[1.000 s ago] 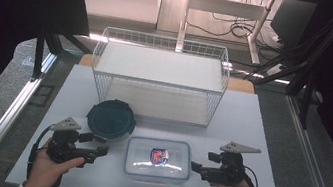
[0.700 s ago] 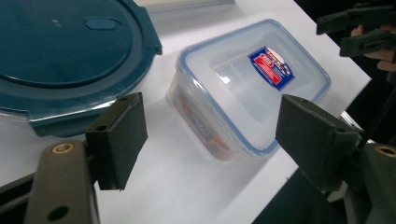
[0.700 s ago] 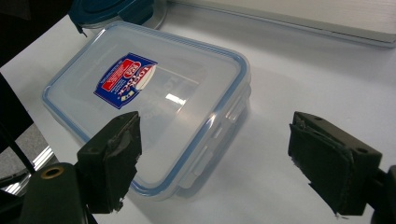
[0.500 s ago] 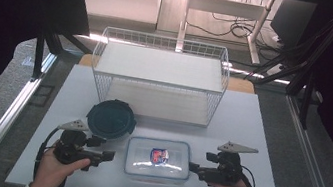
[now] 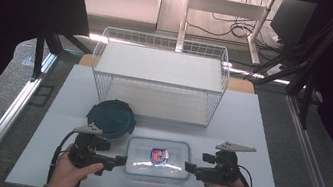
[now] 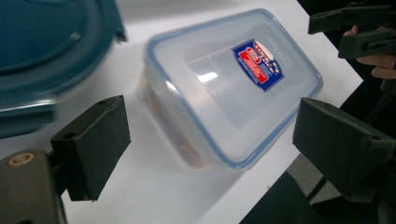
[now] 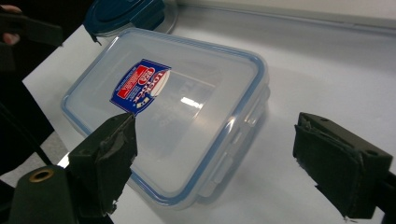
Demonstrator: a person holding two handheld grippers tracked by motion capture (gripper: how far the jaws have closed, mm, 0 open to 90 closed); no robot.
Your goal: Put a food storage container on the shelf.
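High view: left gripper (image 5: 119, 159) and right gripper (image 5: 189, 168) held level, pointing inward at short ends of clear container (image 5: 158, 157) on white table (image 5: 258, 138); long axis left-right, lid up.

Left gripper view: jaws wide, just been opening, container end between, untouched.

Right gripper view: jaws wide, just been opening, no contact.

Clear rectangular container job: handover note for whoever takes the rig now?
Left hand-held gripper: open, nothing between the jaws, which have just been opening; it sits at the left end of the clear rectangular plastic container with blue-rimmed lid.
Right hand-held gripper: open, jaws just opened a little further, nothing gripped; it sits at the container's right end.
Container: lid on, flat on the white table near the front edge.
Round dark teal lid: on the table, behind and left of the container.
White wire basket: at the back.
Done: both grippers flank the container.
Left: grip it, likely from both ends.
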